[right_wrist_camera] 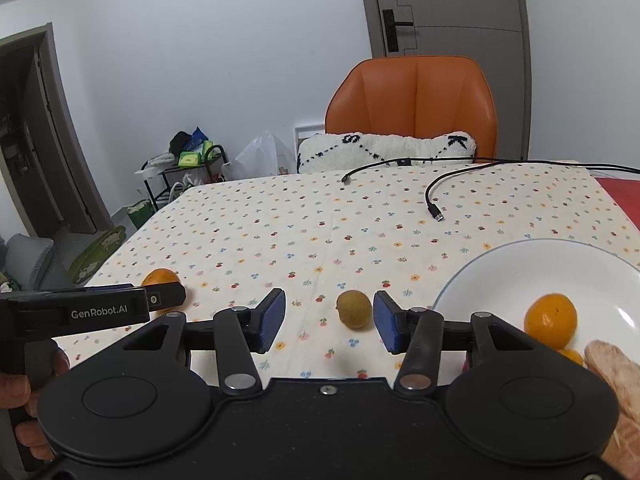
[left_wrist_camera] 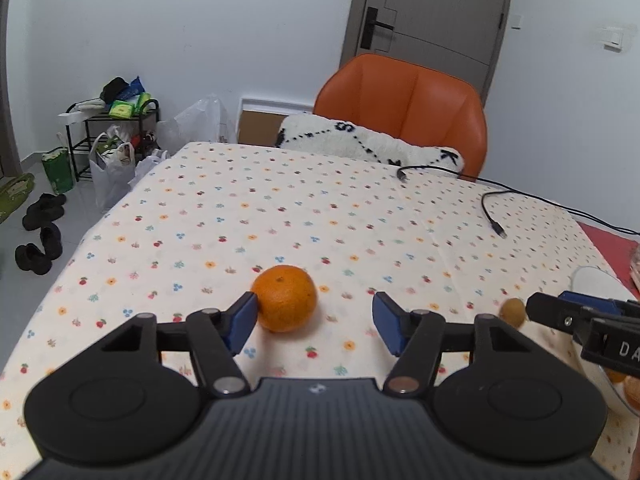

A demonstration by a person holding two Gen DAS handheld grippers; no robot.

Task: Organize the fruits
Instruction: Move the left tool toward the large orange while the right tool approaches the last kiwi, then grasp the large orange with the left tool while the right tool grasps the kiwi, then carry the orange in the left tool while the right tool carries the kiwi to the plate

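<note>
Orange mandarin (left_wrist_camera: 285, 298) and brown kiwi (right_wrist_camera: 353, 314) lying on the tablecloth (left_wrist_camera: 280, 208), each between spread pads.
Centring left gripper (left_wrist_camera: 314, 322) and right gripper (right_wrist_camera: 330, 326) first (one pad touching, other apart), then squeezing gently, carrying toward white plate (right_wrist_camera: 500, 264).

Black grippers (left_wrist_camera: 314, 322) (blue pads (left_wrist_camera: 242, 322), "GenRobot.AI" lettering)
</note>
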